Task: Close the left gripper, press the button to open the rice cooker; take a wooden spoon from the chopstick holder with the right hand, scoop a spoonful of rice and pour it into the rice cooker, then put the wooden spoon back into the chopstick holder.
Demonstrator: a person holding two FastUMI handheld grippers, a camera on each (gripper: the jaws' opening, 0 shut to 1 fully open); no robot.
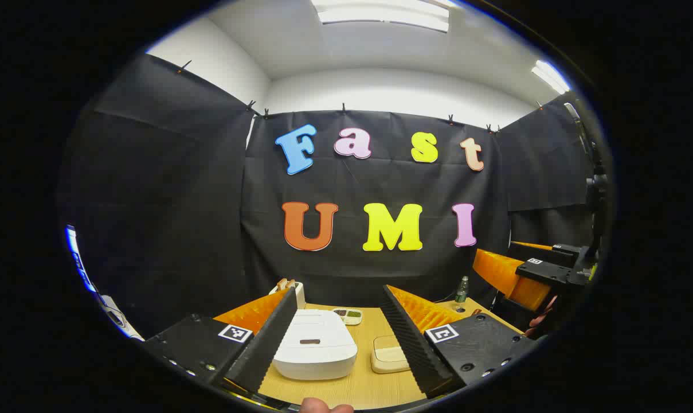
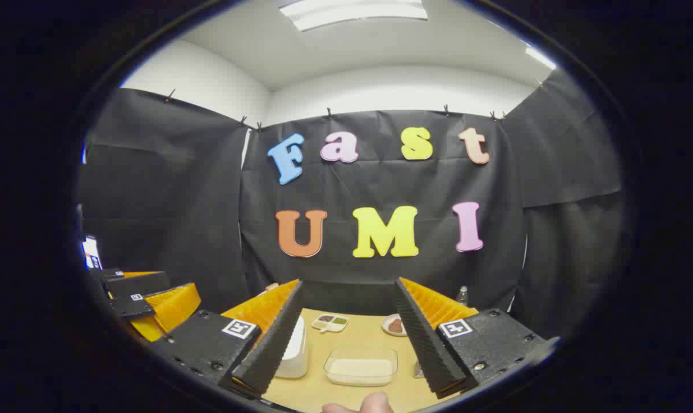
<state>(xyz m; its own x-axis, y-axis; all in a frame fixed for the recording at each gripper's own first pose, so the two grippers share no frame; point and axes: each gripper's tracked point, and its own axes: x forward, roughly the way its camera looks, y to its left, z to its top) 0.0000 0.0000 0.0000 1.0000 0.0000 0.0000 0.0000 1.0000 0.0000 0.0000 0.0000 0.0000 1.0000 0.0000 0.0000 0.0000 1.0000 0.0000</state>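
**2 grippers wide open above the table, nothing held**

2 grippers hang over a pale wood-grain table (image 1: 375,384). In the left gripper view, the left gripper (image 1: 337,338) has its ridged fingers (image 1: 266,344) spread far apart with nothing between them. Each finger is a long wedge with a ribbed inner face, mounted on a flat block that carries a square printed marker. Between them, toward 12 o'clock, sits the rice cooker (image 1: 316,343), a smooth white rounded box with its lid down and a small dark slot on top. Just beside it at 3 o'clock lies a cream rounded-square lid or dish (image 1: 387,354). Behind the cooker at 11 o'clock stands the chopstick holder (image 1: 296,291), a pale upright tub with wooden ends poking out of the top. A small divided dish (image 1: 349,315) rests behind the cooker at 1 o'clock, and a little green-capped bottle (image 1: 462,289) stands at the far edge. The right gripper shows at 3 o'clock of this view, well apart.

In the right gripper view, the right gripper (image 2: 349,344) is likewise fully spread and empty. Between its fingers lies a clear rectangular container of rice (image 2: 360,367), shallow with rounded corners, holding a flat layer of pale grains. A round plate with something brown (image 2: 394,324) sits behind it at 1 o'clock. A fingertip (image 2: 375,402) shows at 6 o'clock.
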